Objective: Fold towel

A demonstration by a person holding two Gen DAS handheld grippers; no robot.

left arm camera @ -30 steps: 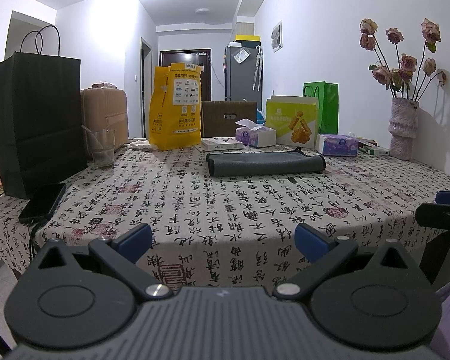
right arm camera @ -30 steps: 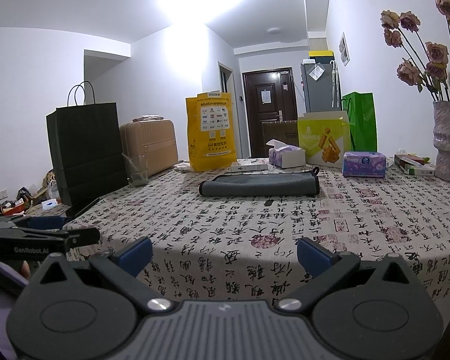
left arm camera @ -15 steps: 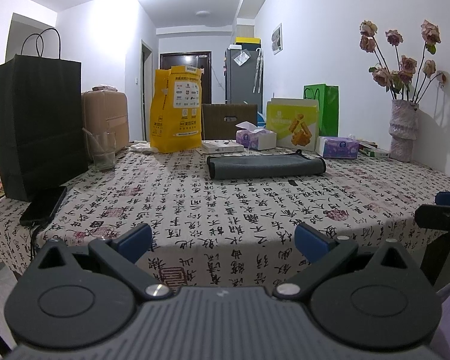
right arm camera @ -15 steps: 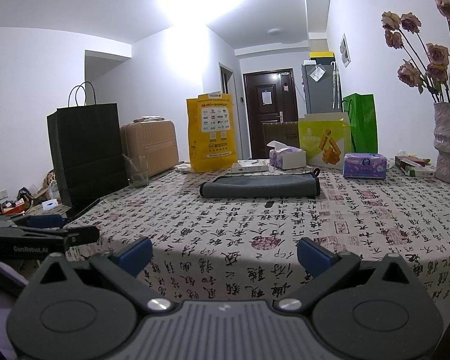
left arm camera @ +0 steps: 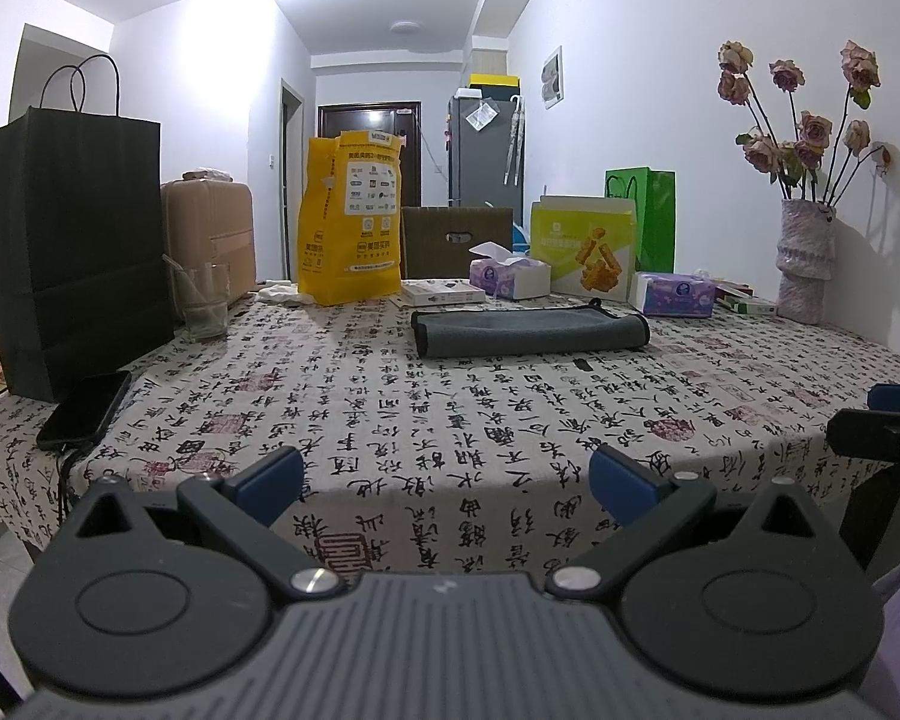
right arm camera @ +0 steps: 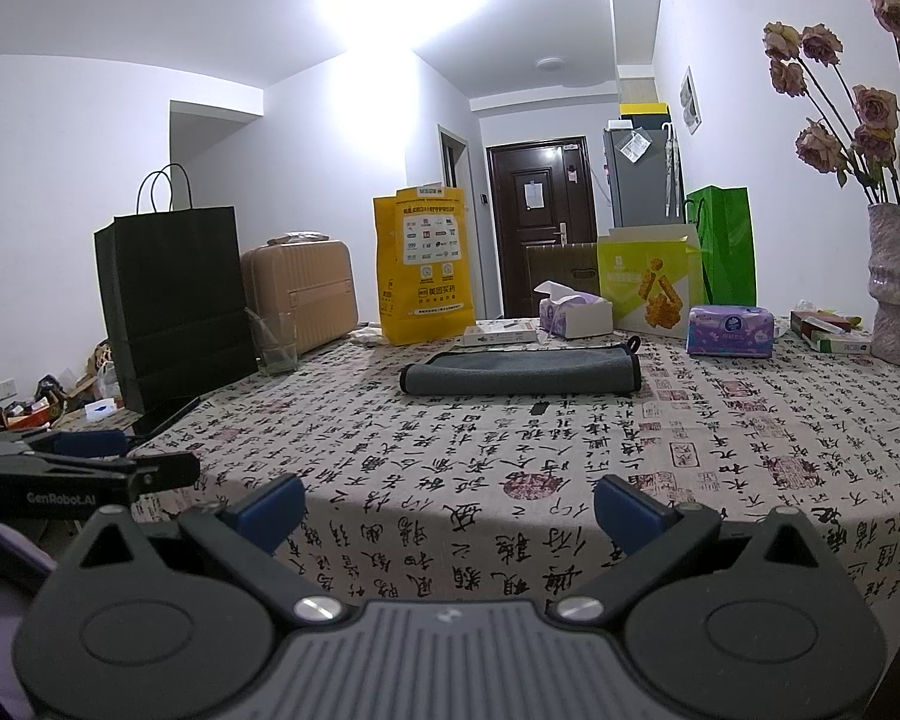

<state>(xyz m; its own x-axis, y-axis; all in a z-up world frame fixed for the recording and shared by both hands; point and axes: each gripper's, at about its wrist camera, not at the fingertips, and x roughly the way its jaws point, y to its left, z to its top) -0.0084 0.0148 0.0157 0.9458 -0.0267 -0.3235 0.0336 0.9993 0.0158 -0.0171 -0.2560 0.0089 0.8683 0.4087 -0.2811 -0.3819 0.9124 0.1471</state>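
A grey towel (left arm camera: 531, 333) lies folded into a long flat strip on the far middle of the table, with a small black loop at its right end. It also shows in the right wrist view (right arm camera: 522, 369). My left gripper (left arm camera: 447, 483) is open and empty, held off the table's near edge, far from the towel. My right gripper (right arm camera: 450, 510) is open and empty, also at the near edge. Each gripper shows in the other's view: the right one at the right edge (left arm camera: 882, 432), the left one at the left edge (right arm camera: 84, 474).
The table has a calligraphy-print cloth (left arm camera: 510, 420). A black paper bag (left arm camera: 72, 240), a phone (left arm camera: 84, 408) and a glass (left arm camera: 201, 300) stand left. A yellow bag (left arm camera: 351, 219), tissue boxes (left arm camera: 510, 276) and a green box (left arm camera: 582, 255) line the back. A vase of flowers (left arm camera: 804, 258) stands right.
Both cameras have dipped or shifted very slightly. The towel and both grippers' jaws are unchanged.
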